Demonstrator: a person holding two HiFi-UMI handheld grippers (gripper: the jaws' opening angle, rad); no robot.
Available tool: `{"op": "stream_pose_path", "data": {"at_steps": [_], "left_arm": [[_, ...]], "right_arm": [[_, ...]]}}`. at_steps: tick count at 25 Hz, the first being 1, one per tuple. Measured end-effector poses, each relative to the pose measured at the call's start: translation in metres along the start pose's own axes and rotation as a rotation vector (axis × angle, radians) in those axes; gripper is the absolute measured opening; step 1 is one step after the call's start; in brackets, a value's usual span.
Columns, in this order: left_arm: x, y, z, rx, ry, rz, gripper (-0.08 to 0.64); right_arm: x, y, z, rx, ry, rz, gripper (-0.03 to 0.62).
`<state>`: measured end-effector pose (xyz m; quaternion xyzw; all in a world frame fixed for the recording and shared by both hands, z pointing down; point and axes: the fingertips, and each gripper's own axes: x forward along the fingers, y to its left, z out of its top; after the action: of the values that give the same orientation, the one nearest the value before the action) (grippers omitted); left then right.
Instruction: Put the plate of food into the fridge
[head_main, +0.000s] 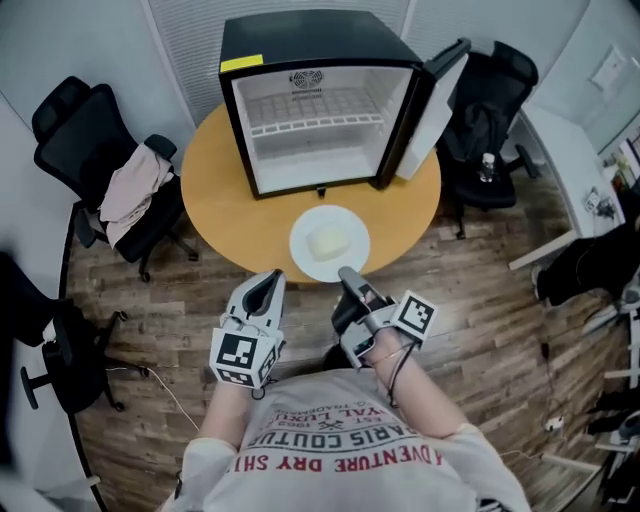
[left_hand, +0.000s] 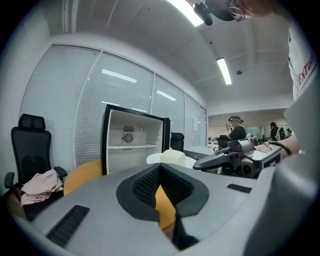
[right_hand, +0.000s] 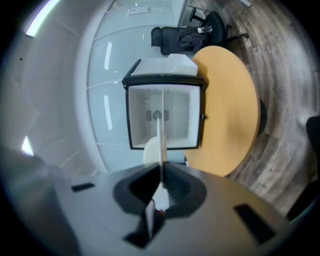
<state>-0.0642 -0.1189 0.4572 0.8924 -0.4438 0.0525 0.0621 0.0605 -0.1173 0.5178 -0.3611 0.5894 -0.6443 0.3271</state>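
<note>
So the round white plate (head_main: 303, 232) with the pale block of food (head_main: 328, 242) on it is at the near edge of our round yellow-wood table (head_main: 215, 190), right in front of the black mini fridge (head_main: 300, 40), whose door (head_main: 432, 105) is swung wide open on the right. We've got the right gripper (head_main: 347, 273) clamped on the plate's near rim, which runs edge-on between its jaws. The left gripper (head_main: 271, 281) sits just beside the plate without touching it, jaws pinched together on nothing.
</note>
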Motion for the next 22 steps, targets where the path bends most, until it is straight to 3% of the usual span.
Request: {"op": "stream_pose_path", "data": {"at_steps": [10,16,22], "left_arm": [[0.108,0.012,0.025,-0.005,-0.024,0.138,0.029],[0.146,0.023,0.030,-0.016,-0.034,0.185,0.029],[0.165,0.047,0.033,-0.020,-0.020,0.188,0.029]], "right_arm": [[0.068,0.021,0.101,-0.020,0.152,0.018,0.038],[0.102,0.028,0.136,-0.028,0.205,0.017,0.038],[0.138,0.035,0.147,-0.019,0.213,0.018,0.038]]}}
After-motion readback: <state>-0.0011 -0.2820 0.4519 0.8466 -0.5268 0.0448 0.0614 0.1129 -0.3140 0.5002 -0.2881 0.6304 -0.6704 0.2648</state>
